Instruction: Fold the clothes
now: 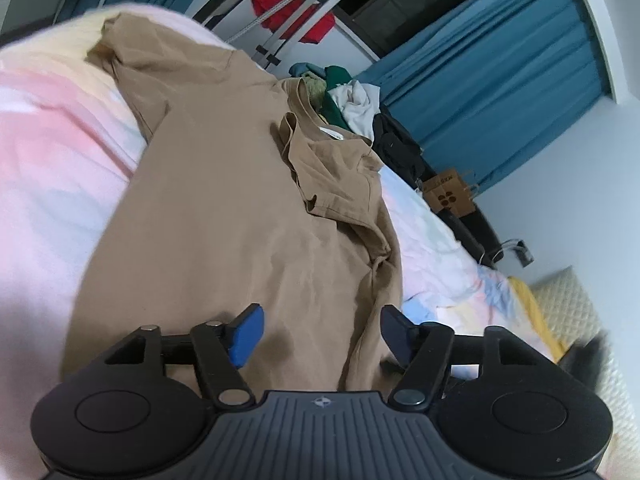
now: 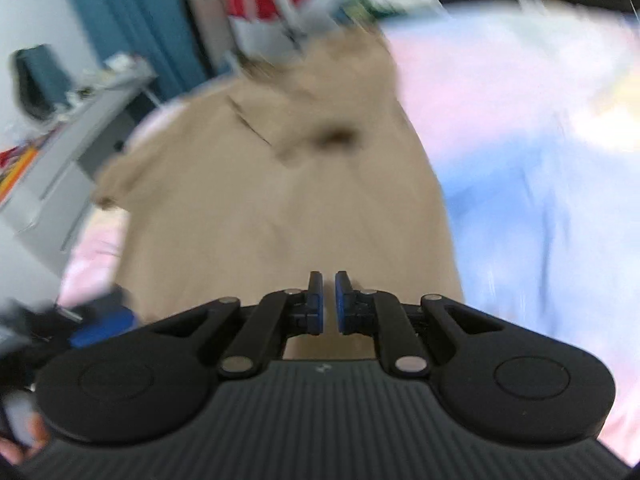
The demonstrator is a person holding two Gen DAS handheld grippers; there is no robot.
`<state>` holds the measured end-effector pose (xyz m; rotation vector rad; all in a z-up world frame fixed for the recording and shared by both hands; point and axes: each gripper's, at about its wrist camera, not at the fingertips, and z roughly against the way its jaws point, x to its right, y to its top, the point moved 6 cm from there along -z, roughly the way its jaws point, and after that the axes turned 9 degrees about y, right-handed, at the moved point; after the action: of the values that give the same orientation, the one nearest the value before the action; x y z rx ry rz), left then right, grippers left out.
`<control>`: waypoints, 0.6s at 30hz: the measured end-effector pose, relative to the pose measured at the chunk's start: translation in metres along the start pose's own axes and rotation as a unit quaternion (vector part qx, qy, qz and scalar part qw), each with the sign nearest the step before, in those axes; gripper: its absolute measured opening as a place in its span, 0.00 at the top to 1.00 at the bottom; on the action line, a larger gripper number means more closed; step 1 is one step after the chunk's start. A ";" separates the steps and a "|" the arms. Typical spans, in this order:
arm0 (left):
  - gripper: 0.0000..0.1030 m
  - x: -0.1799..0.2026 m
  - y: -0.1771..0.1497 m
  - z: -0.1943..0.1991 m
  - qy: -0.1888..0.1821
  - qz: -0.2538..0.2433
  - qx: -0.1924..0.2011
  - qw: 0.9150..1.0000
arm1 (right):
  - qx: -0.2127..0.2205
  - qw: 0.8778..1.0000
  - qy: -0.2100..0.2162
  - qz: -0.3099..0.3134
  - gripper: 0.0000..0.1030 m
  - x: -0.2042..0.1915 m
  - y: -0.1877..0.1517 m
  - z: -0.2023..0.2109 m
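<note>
One tan T-shirt (image 1: 224,220) lies spread along a pastel pink-and-blue bedsheet (image 1: 52,152), collar toward 12 o'clock in the left wrist view, hem at 6 o'clock under the camera. Its sleeve (image 1: 340,184) at about 2 o'clock is already folded in over the body, which I judge to be the first step of the fold; the other sleeve (image 1: 120,36) at 11 o'clock lies out and crumpled.

The left gripper (image 1: 320,332) hovers over the hem with its two blue pads wide apart and nothing between them, likely poised to take the bottom edge. The right gripper (image 2: 329,304) also sits above the hem end of the same shirt (image 2: 280,208); its pads stand almost together with a thin slit between, and no cloth shows in that slit. That view is blurred, so whether it pinches anything below I cannot tell.

Beyond the collar at 1 o'clock sits one heap of unfolded clothes (image 1: 344,100), green, white and dark pieces, seemingly waiting their turn. Two grippers, one shirt laid out, one heap
</note>
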<state>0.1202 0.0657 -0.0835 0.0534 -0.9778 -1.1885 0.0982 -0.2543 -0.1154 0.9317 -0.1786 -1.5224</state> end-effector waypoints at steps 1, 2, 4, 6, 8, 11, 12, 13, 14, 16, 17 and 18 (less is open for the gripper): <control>0.34 0.001 0.004 -0.008 0.006 0.014 -0.005 1.000 | -0.010 1.000 -0.002 -0.013 0.91 0.010 -0.006 -0.006; 0.33 0.003 0.010 -0.018 0.021 0.026 -0.009 0.999 | -0.020 0.999 -0.004 -0.026 0.91 0.020 -0.013 -0.013; 0.33 0.013 0.021 -0.038 0.034 0.036 -0.013 0.999 | -0.019 0.999 0.004 -0.034 0.91 0.023 -0.014 -0.009; 0.32 0.026 0.032 -0.062 0.027 0.046 -0.020 0.998 | -0.014 0.999 0.011 -0.044 0.91 0.024 -0.014 -0.008; 0.29 0.039 0.041 -0.089 0.020 0.066 -0.028 0.997 | -0.012 0.999 0.015 -0.043 0.91 0.023 -0.017 -0.011; 0.18 0.058 0.051 -0.134 0.016 0.091 -0.035 0.995 | -0.008 0.999 0.020 -0.029 0.90 0.017 -0.021 -0.015; 0.18 0.063 0.053 -0.151 0.020 0.097 -0.034 0.994 | -0.006 0.999 0.022 -0.025 0.90 0.016 -0.021 -0.018; 0.20 0.067 0.055 -0.166 0.021 0.104 -0.035 0.994 | -0.005 1.000 0.023 -0.020 0.91 0.016 -0.020 -0.022; 0.22 0.070 0.055 -0.180 0.019 0.113 -0.036 0.993 | -0.003 1.000 0.024 -0.015 0.91 0.015 -0.020 -0.026; 0.26 0.075 0.058 -0.205 0.016 0.131 -0.040 0.990 | -0.003 1.000 0.027 -0.012 0.91 0.015 -0.018 -0.030; 0.29 0.077 0.060 -0.216 0.023 0.129 -0.040 0.991 | -0.003 1.000 0.028 -0.014 0.91 0.016 -0.017 -0.030; 0.31 0.079 0.062 -0.224 0.030 0.121 -0.039 0.991 | -0.002 0.999 0.029 -0.016 0.91 0.016 -0.017 -0.030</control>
<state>0.3175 -0.0695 -0.1404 -0.0885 -0.8573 -0.9958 0.1060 -0.2530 -0.1523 0.9785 -0.1186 -1.5222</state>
